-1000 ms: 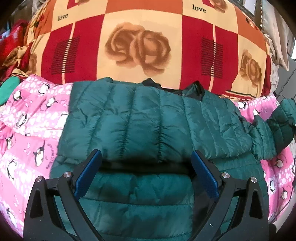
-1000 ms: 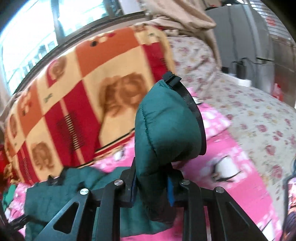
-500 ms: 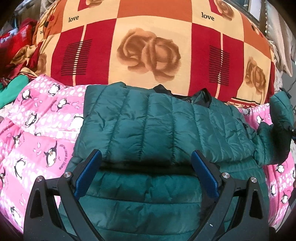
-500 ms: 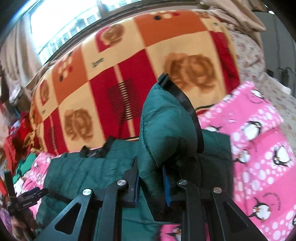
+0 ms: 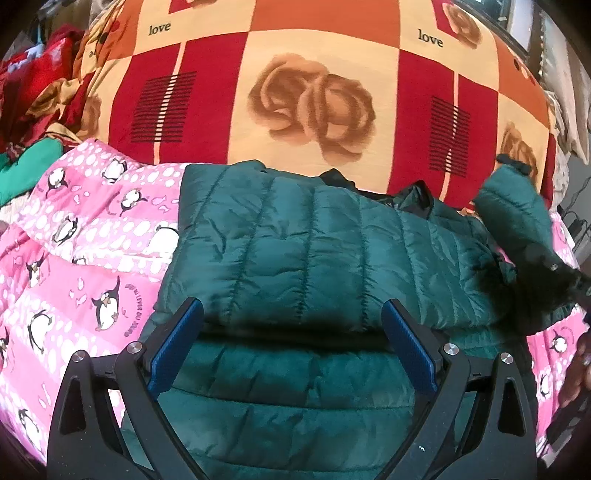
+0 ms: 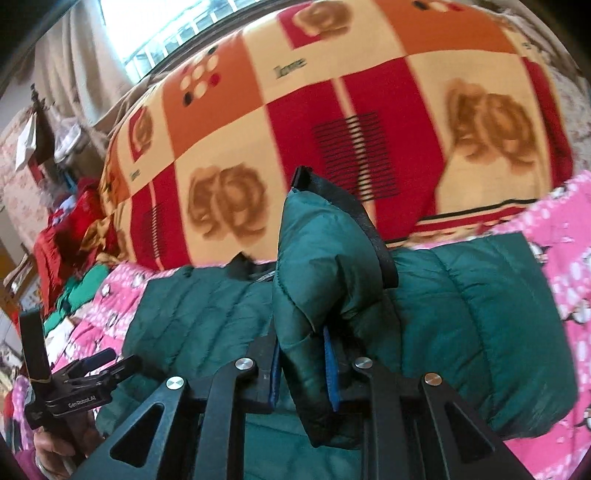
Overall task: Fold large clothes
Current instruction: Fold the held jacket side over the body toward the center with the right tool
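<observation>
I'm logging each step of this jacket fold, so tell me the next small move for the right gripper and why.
Probably carry the sleeve further across and lay it flat on the green jacket. The right gripper is shut on the cuff end, which stands lifted above the jacket body, while the other side already lies folded over. The left gripper hovers open above the jacket, holding nothing.

— What covers the bed?
— A pink penguin-print quilt (image 5: 92, 258), running out to the bed's left and right edges.
— And behind it?
— A big red, orange and cream blanket (image 5: 310, 96) with brown roses and the word "love", heaped along the far edge.
— Anything else?
— Red and green cloth (image 6: 74, 258) piled at the far left corner, and a bright window (image 6: 155, 33) above.
</observation>
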Motion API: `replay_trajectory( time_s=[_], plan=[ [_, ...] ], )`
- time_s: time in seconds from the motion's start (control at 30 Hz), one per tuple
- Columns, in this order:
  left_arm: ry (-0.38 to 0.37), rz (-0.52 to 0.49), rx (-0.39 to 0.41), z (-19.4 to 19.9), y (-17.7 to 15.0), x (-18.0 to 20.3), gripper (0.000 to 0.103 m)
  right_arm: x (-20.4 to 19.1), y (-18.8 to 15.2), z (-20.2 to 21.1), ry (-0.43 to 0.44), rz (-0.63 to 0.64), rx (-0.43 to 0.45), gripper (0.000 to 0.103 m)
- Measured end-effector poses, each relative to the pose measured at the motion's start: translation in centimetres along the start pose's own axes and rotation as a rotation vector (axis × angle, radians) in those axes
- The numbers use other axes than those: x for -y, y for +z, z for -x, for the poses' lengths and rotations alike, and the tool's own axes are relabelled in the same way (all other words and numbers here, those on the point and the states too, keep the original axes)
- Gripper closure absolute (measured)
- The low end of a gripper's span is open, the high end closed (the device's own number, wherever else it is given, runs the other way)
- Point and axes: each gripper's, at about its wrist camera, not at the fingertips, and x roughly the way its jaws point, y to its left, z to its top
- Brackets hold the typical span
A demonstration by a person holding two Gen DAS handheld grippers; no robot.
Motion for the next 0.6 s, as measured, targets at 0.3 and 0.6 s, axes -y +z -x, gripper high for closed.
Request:
replay_trajectory(
  time_s=[0.3, 0.6],
  plan=[
    [0.029, 0.025, 0.017, -0.3, 0.7, -1.5, 0.006, -3.7, -1.0, -5.3, 0.052, -0.004, -0.076, 0.085],
    [0.049, 0.056, 0.005, -1.5, 1.6, -2.8, 0.006, -5.8, -1.8, -8.4, 0.079, -0.017, -0.109, 0.084]
  ],
)
